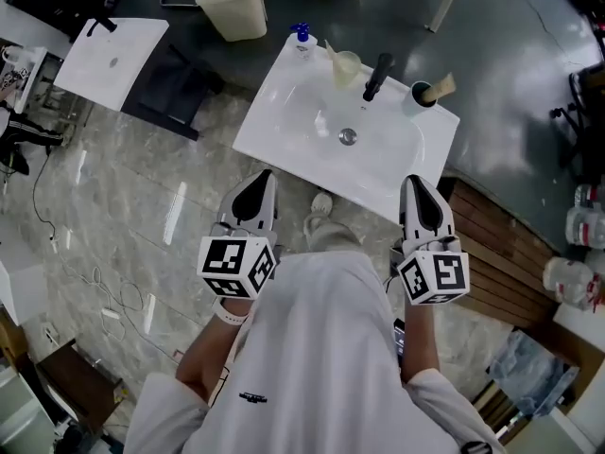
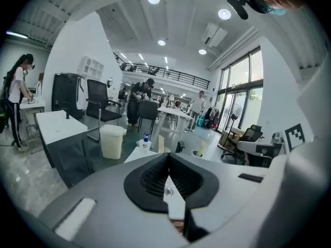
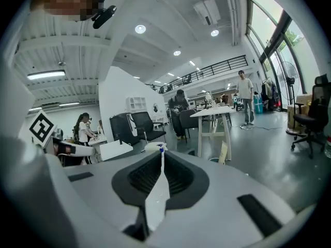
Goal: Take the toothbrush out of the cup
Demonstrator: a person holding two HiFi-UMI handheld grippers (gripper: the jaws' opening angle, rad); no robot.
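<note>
- Left gripper [image 1: 262, 180]: jaws together at the tips with nothing between them. It is held low, close to the person's torso, and points toward the sink [image 1: 293, 126].
- Right gripper [image 1: 414, 182]: same condition, jaws closed tip to tip and empty. It is held level with the left one on the other side of the body. Its own view shows no object in the jaws.
- Both grippers sit near the front edge of the sink, well apart from everything on it. Judgement: the task has not begun, and a reach comes first.
- Toothbrush [image 1: 331, 51]: I take it to be the pale stick leaning up and left out of the translucent cup [image 1: 347, 69]. That cup stands at the sink's back rim, between the blue-capped pump bottle [image 1: 302, 38] and the black faucet [image 1: 377, 77].
- Ambiguity: a dark cup [image 1: 419, 96] on the far side of the faucet holds a broader beige item [image 1: 441, 86], too small to identify. Picking from the wrong cup is the first risk.
- Risk: the jaws must open before contact. Arriving closed would knock the stick or shove the cup.
- Risk: the cup looks light and stands at the rim. A pull off the handle's line may drag it along, tipping it into the basin or off the rear edge. The free gripper could steady it.
- Risk: the handle is thin. A shallow or off-centre pinch may let it twist or slip.
- Risk: the faucet stands just beside the cup, so an approach from the right could clip it.
</note>
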